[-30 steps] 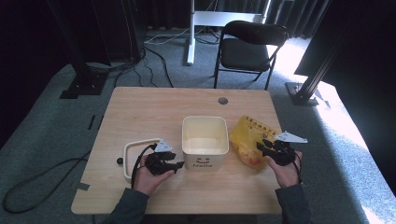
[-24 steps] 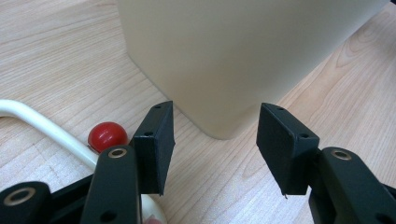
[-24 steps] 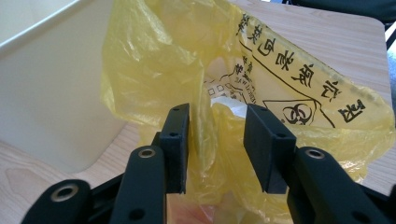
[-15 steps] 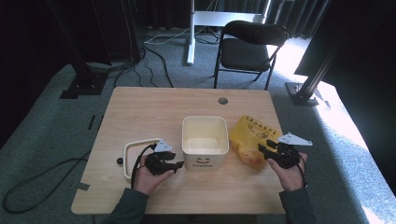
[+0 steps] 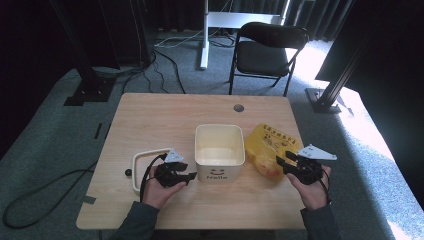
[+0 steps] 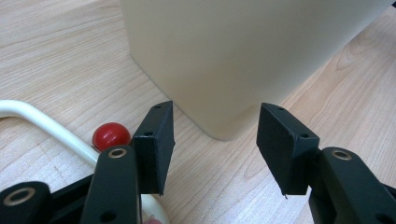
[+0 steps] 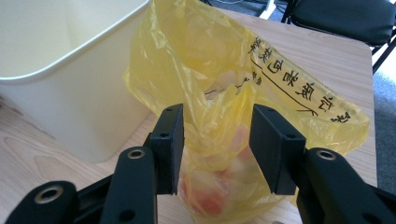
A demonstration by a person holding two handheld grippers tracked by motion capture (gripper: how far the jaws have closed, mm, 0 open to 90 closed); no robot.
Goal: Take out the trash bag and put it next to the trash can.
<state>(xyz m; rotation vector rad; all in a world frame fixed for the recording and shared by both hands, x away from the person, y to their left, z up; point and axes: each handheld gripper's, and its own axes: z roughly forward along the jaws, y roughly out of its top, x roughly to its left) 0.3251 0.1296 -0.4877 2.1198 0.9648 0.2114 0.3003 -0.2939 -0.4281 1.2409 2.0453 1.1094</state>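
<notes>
Yellow plastic bag (image 5: 269, 150) with pale and orange pieces inside lies on the wooden table (image 5: 165, 115), just right of a cream bin (image 5: 219, 152) with a smiley and "Hello" on its front. Since a second ago the right gripper (image 5: 283, 163) has lifted slightly at the bag's near edge, and its jaws have just been opening. In the right gripper view (image 7: 215, 140) they stand partly apart with crumpled bag film between them, the pads not clearly pressing it. That reads as a loosened or retaken hold on the bag, probably ahead of lifting it toward the bin.

Left gripper (image 5: 189, 175) has stayed put, jaws well apart and holding nothing, aimed at the bin's near left corner (image 6: 219, 65). Just beside it lie a cream loop handle (image 6: 51, 126) and a small red ball (image 6: 111, 135).
</notes>
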